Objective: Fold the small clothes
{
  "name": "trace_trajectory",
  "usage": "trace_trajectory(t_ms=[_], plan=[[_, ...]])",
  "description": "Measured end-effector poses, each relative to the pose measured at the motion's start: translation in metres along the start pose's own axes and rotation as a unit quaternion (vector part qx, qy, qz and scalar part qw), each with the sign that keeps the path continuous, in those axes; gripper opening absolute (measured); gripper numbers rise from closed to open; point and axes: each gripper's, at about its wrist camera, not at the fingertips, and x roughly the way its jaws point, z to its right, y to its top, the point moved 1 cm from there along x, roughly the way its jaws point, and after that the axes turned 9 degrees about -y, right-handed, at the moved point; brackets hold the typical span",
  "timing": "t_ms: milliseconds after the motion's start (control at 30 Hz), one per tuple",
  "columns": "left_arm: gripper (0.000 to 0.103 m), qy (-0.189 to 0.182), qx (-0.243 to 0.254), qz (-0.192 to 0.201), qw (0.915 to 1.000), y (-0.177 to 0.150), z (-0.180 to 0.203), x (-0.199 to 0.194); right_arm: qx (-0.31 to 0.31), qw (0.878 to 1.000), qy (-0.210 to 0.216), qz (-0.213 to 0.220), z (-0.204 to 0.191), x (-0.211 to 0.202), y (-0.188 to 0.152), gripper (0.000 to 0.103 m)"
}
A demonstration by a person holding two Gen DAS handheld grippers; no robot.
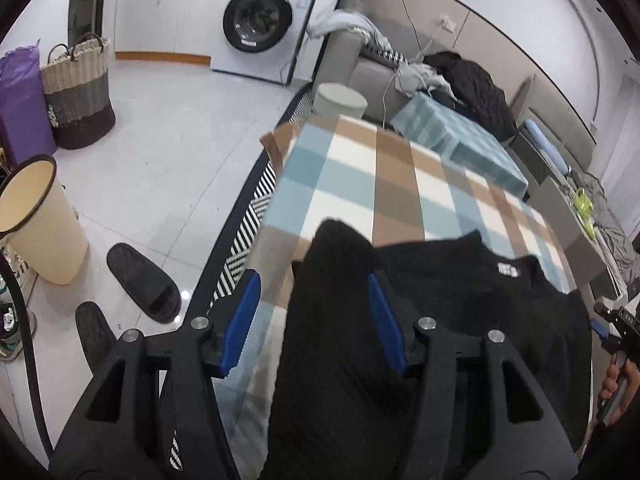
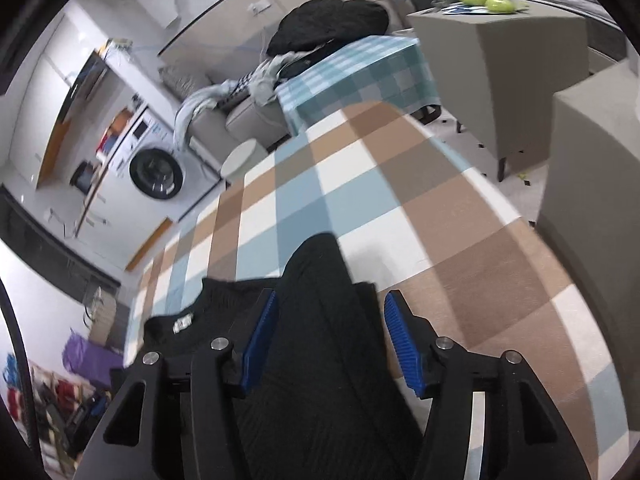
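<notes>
A black knitted garment (image 1: 460, 300) lies flat on the table's blue, brown and white checked cloth (image 1: 360, 184), its white neck label (image 1: 507, 269) facing up. One sleeve (image 1: 336, 248) is laid over the body and runs between the blue pads of my left gripper (image 1: 314, 280), which is open. The pads stand apart from the cloth on the left side. In the right wrist view the other sleeve (image 2: 316, 256) lies between the blue pads of my right gripper (image 2: 333, 296), also open. The label (image 2: 182, 324) shows to its left.
A second table with a teal checked cloth (image 1: 460, 140) and a grey sofa piled with clothes (image 1: 460, 76) stand behind. On the floor at left are a cream bin (image 1: 40, 220), black slippers (image 1: 144, 280), woven baskets (image 1: 76, 92) and a washing machine (image 1: 260, 20). A hand (image 1: 616, 384) shows at the right edge.
</notes>
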Motion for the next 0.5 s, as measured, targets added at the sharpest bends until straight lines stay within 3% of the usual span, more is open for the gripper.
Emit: trace_trajectory(t_ms=[167, 233, 300, 433, 500], plan=[[0.053, 0.011, 0.016, -0.02, 0.9996, -0.005, 0.005, 0.016, -0.056, 0.998, -0.026, 0.011, -0.025, 0.014, -0.005, 0.055], [0.053, 0.013, 0.019, -0.027, 0.9994, -0.006, 0.004, 0.02, -0.074, 0.996, -0.042, 0.028, -0.03, 0.015, -0.004, 0.037], [0.053, 0.013, 0.02, -0.029, 0.9993, -0.006, 0.004, 0.022, -0.087, 0.994, -0.047, 0.039, -0.032, 0.012, -0.001, 0.004], [0.053, 0.014, 0.023, -0.026, 0.9993, -0.005, 0.004, 0.023, -0.058, 0.989, 0.064, 0.12, -0.02, -0.03, 0.007, 0.002], [0.053, 0.02, 0.028, -0.026, 0.9991, -0.004, 0.003, 0.026, -0.023, 0.99, 0.047, 0.132, -0.009, -0.036, 0.015, 0.002]])
